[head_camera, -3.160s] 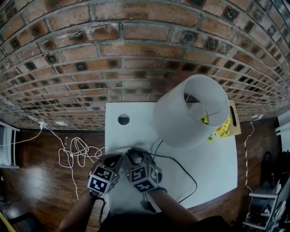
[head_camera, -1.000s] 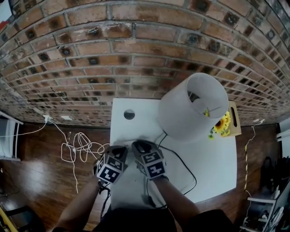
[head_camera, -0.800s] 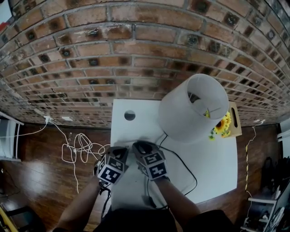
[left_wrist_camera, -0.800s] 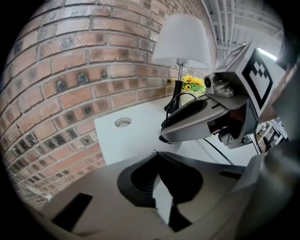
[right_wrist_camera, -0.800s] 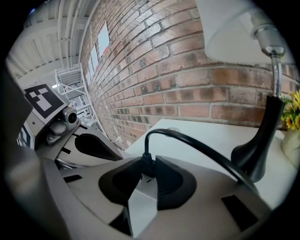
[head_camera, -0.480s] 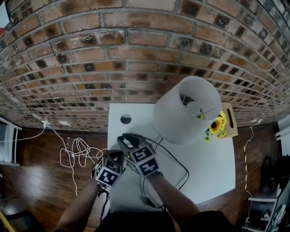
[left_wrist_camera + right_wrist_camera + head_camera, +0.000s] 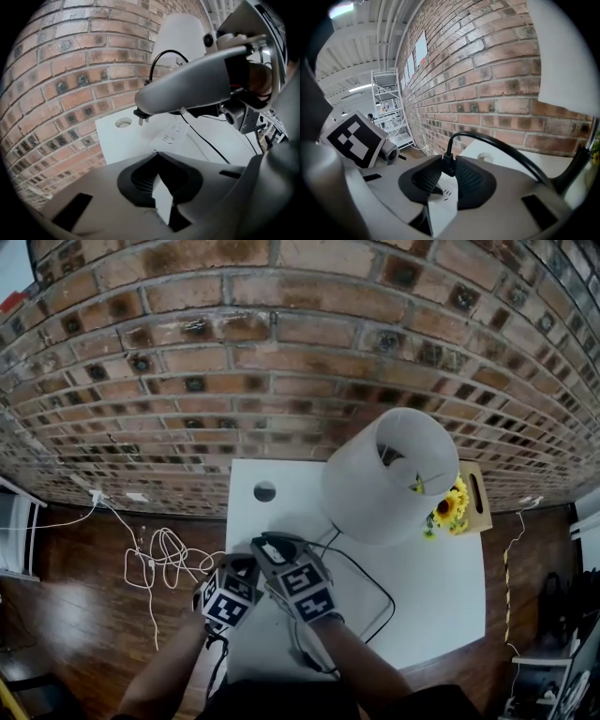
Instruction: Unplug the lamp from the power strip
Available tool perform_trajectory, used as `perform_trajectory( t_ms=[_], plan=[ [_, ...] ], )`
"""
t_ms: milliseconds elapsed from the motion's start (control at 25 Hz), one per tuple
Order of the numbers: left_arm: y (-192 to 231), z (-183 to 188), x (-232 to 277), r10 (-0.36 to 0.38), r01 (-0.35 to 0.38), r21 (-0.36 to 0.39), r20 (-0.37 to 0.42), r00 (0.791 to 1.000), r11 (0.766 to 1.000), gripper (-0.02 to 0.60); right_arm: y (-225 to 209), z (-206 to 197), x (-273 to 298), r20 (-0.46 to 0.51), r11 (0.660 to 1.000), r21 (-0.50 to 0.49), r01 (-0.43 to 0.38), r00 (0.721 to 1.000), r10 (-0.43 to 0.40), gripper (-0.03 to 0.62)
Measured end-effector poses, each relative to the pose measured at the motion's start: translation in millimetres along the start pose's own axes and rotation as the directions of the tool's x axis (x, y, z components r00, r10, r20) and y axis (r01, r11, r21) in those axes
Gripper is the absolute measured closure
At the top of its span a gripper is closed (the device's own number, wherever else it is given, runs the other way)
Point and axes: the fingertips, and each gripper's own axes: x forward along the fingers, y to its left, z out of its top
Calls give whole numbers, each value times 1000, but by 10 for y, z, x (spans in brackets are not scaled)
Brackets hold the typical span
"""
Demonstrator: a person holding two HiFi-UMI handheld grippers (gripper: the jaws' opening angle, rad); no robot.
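Right claw (image 7: 448, 182) clamped on black lamp plug (image 7: 449, 165); prongs out, just above white plastic power strip (image 7: 172, 136). Left claw (image 7: 159, 180) apparently closed on strip's near end. Risks: further pull tightens black cord (image 7: 501, 150) ahead and tips white drum-shade lamp (image 7: 394, 474); plug slips from pads.

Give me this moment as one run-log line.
right gripper: shut on lamp plug, prongs clear of power strip | left gripper: shut on power strip | status: unplugged

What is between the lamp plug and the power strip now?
Nothing: in the left gripper view the plug hangs clear of the power strip, prongs bare.
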Motion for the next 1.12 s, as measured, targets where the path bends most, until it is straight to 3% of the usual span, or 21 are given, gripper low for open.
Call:
perform_trajectory(
  t_ms=[280,720,1120],
  plan=[
    [-12,-1,4,16,-16,1,11,1000,1000,554,-148,-25,-160,9,998,-2,56,998,-56,500],
    [-9,22,13,43,-43,7,25,999,999,554,-282,108,-139,36,997,5,71,997,-71,499],
    [-39,9,11,10,-10,38,5,1000,999,554,-417,245,26,32,996,3,85,996,-85,499]
  ],
)
